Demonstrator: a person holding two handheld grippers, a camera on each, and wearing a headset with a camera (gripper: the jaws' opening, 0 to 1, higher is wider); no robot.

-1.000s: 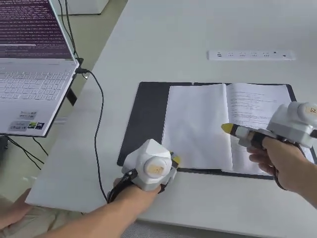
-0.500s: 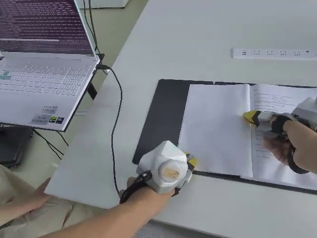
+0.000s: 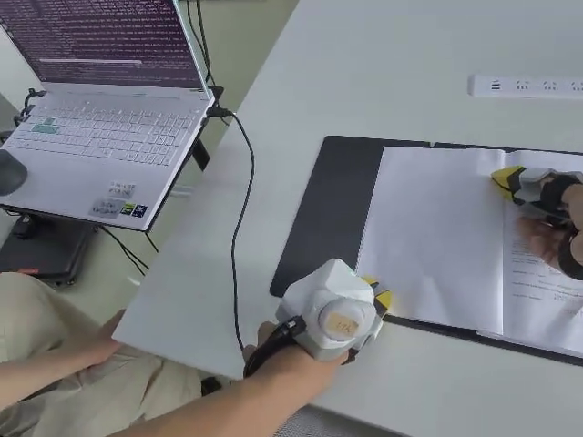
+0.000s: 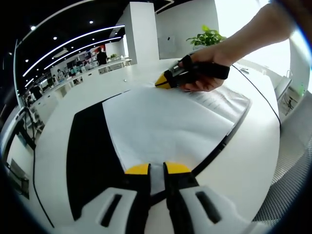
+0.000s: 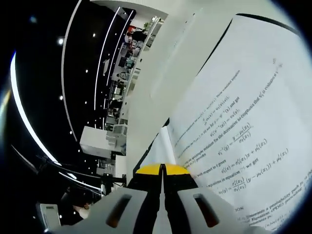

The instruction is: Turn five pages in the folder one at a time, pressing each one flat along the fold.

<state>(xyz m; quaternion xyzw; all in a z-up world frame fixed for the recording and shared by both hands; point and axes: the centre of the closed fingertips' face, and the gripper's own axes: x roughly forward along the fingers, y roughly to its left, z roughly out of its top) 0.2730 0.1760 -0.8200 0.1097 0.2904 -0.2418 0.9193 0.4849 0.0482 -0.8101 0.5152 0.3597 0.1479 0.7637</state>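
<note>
A black folder (image 3: 319, 218) lies open on the white table. Its left page (image 3: 428, 246) is blank and its right page (image 3: 537, 282) is printed. My left gripper (image 3: 380, 298) sits at the near edge of the left page (image 4: 161, 117), its jaws almost together with the page edge between them (image 4: 157, 169). My right gripper (image 3: 504, 177) is shut, its yellow tips pressed on the fold near the far end. In the right gripper view the shut tips (image 5: 162, 168) rest where the blank sheet meets the printed page (image 5: 234, 122). The right gripper (image 4: 163, 79) also shows across the page in the left gripper view.
An open laptop (image 3: 109, 118) stands on a raised stand at the left, off the table. A black cable (image 3: 239, 228) runs from it across the table's left edge. A white power strip (image 3: 528, 86) lies at the far right.
My right gripper has slid along the fold toward the folder's far edge. The left gripper has stayed at the page's near edge. The head view has swung to the left.
</note>
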